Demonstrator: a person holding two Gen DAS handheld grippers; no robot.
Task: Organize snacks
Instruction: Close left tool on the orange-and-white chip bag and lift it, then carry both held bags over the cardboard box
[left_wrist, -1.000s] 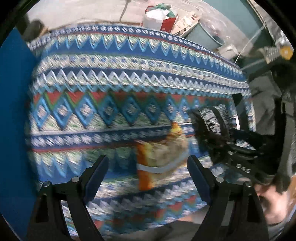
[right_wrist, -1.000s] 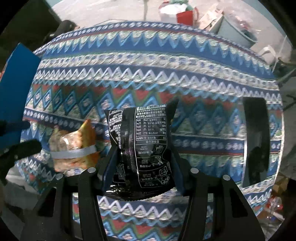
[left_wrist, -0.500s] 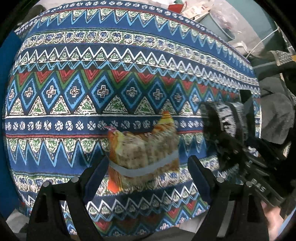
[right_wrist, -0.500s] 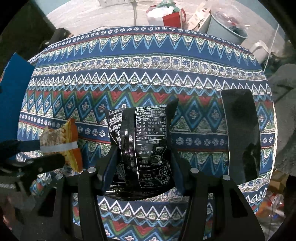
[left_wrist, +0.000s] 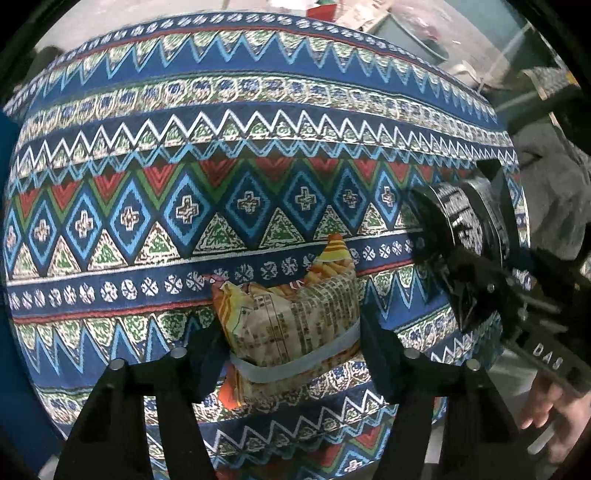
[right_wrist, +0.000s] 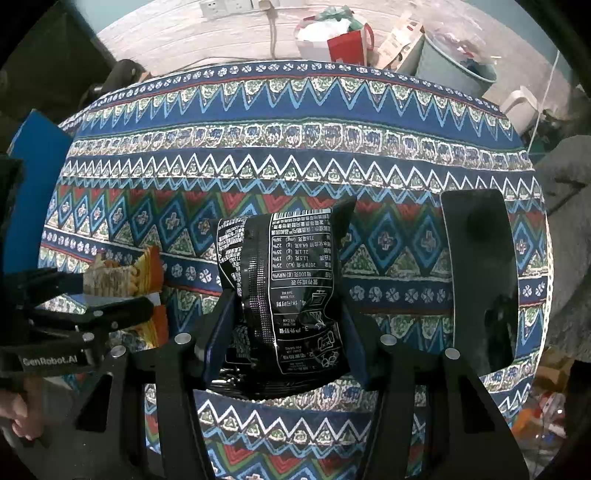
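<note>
An orange snack bag (left_wrist: 291, 317) with a grey band lies on the patterned tablecloth (left_wrist: 258, 155) near its front edge. My left gripper (left_wrist: 290, 339) points down over it, jaws closing, and both pads touch the bag's sides. Seen from the right wrist view, the same bag (right_wrist: 118, 273) sits between the left gripper's fingers (right_wrist: 122, 306) at the left. My right gripper (right_wrist: 288, 332) is shut on a black snack bag (right_wrist: 291, 295) with white print, held above the cloth. That black bag (left_wrist: 461, 218) also shows at the right of the left wrist view.
A flat black tray (right_wrist: 476, 258) lies on the cloth at the right. A blue board (right_wrist: 33, 147) stands at the table's left side. Behind the table are a grey bucket (right_wrist: 454, 70) and a red bag (right_wrist: 343, 44). A person's hand (left_wrist: 554, 398) holds the right gripper.
My left gripper came down around the orange bag and its jaws narrowed onto the bag's sides. The right gripper, still holding the black bag, drifted sideways over the table.
</note>
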